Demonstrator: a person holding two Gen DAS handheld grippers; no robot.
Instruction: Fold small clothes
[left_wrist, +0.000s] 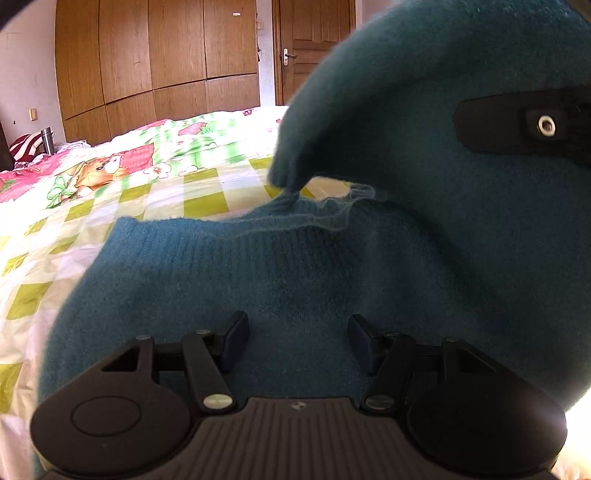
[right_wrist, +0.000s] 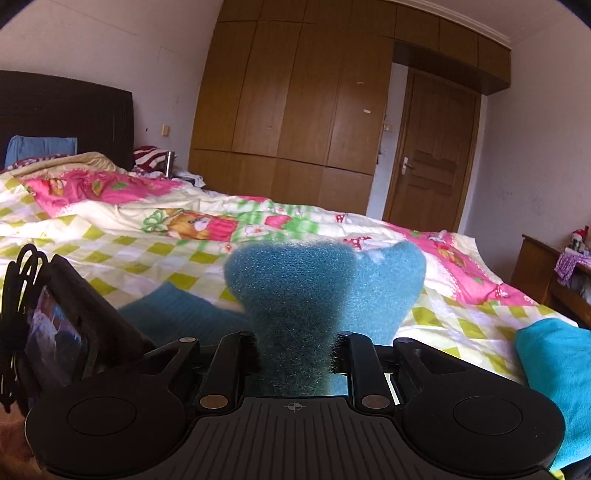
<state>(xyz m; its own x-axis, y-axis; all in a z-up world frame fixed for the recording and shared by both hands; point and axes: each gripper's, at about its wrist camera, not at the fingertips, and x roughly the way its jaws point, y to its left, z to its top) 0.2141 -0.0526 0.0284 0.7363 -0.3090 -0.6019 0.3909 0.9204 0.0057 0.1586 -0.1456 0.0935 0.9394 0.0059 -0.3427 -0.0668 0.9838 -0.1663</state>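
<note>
Garment: a small teal knitted sweater (left_wrist: 295, 266) lies partly on the bed (left_wrist: 110, 206), over the checked quilt, with one part lifted into the air.
Left tongs (left_wrist: 297, 341): the fingers stand spread apart with nothing between them, low over the flat part of the knit, perhaps touching it; I cannot tell.
Right tongs (right_wrist: 295, 354): pinched together on a bunched piece of the sweater (right_wrist: 295, 295), which fans out above the pads.
Step in hand: judged from the lifted flap, a fold is being carried over the body of the garment.
Doing it well: the right side should, I think, carry its piece across level and lay it down flat before letting go. The left could press or pinch the lower layer so the knit does not drag along. The ribbed hem (left_wrist: 207, 240) makes a fair line to match edges against.
Risk: the wool is soft and fuzzy, so it may cling to the pads on release and pull the fold askew.
Left view alone shows: the raised flap arching overhead, the other tool's dark finger (left_wrist: 517, 123) against it, and a loose frayed thread along the edge (left_wrist: 332, 206).
Right view alone shows: the grip itself, the headboard (right_wrist: 66, 110), a second turquoise cloth (right_wrist: 554, 369) on the bed at right, and a side cabinet (right_wrist: 546, 273).
Both views show: the wooden wardrobe (right_wrist: 295, 92) and door (right_wrist: 432, 147).
</note>
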